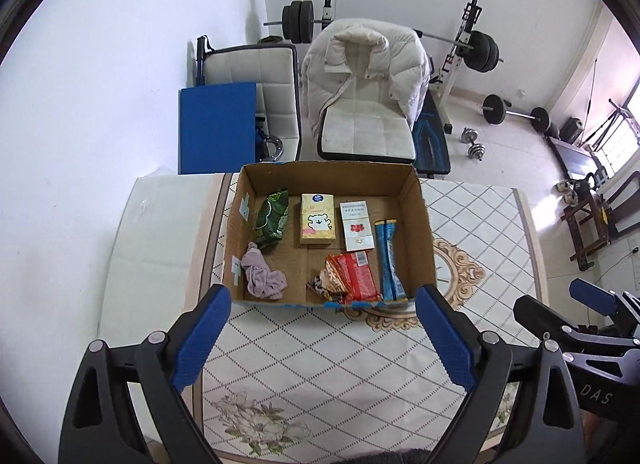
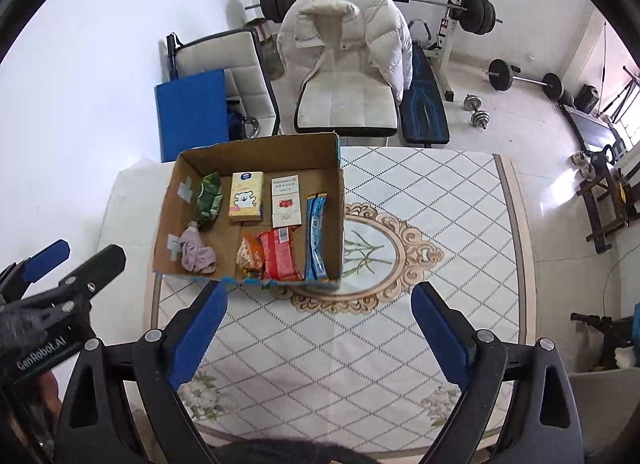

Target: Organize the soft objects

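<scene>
Both hand-held grippers, left point(image 1: 323, 306) and right point(image 2: 319, 304), are wide apart, holding nothing, above the worktop point(image 2: 420, 192) near the box point(image 1: 424, 224).

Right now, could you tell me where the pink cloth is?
In both views the pink cloth lies inside the cardboard box, in its near left corner, just below the green packet and left of the red snack packet.
</scene>
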